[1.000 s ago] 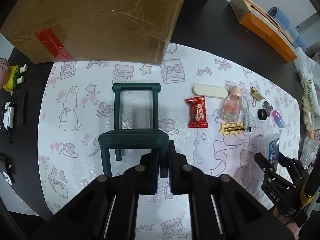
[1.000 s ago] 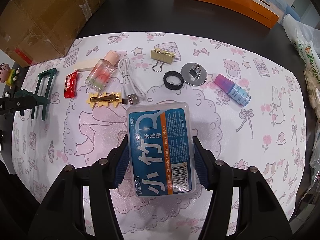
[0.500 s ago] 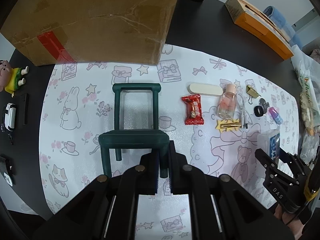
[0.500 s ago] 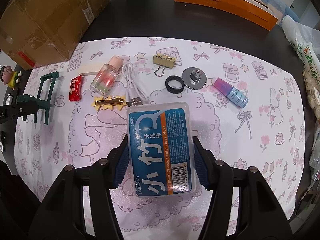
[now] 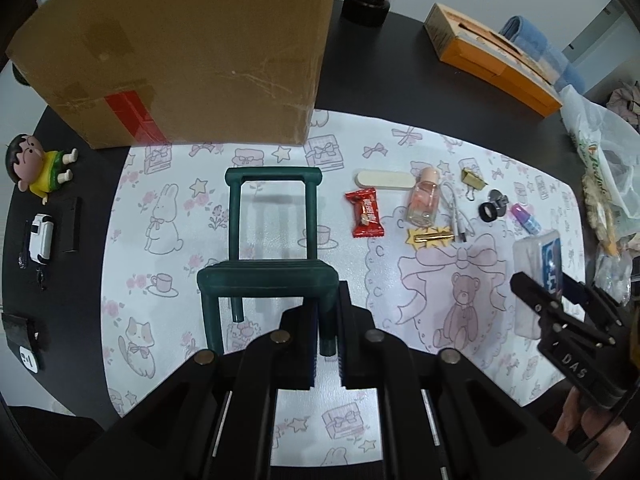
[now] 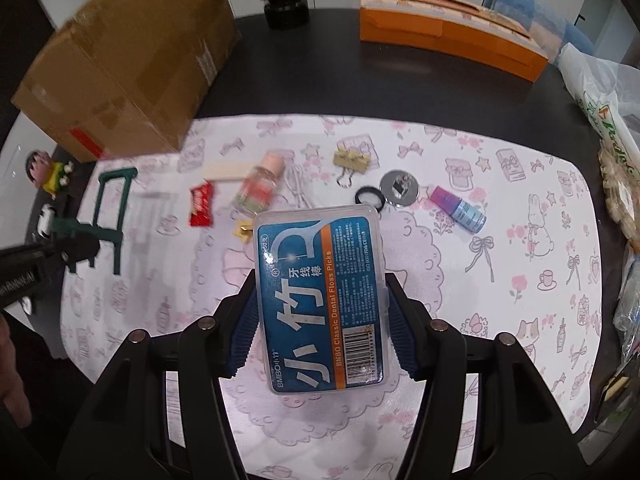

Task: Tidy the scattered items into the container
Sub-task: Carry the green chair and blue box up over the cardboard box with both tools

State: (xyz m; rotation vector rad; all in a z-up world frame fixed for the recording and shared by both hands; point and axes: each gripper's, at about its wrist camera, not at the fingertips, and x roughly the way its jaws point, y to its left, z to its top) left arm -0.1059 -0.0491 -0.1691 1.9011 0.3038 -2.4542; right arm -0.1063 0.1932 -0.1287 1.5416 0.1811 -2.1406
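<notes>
Left claw (image 5: 326,344) clamping chair (image 5: 272,256) leg; right claw (image 6: 320,320) clamping floss box (image 6: 322,296); cardboard box (image 5: 180,52) lying ahead, worktop's far-left corner, left claw nearer.

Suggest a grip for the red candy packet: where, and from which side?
Come from above and close the tongs across the short width of the red candy packet at its middle. It lies flat with crimped ends top and bottom, and bare mat flanks both long edges.
</notes>
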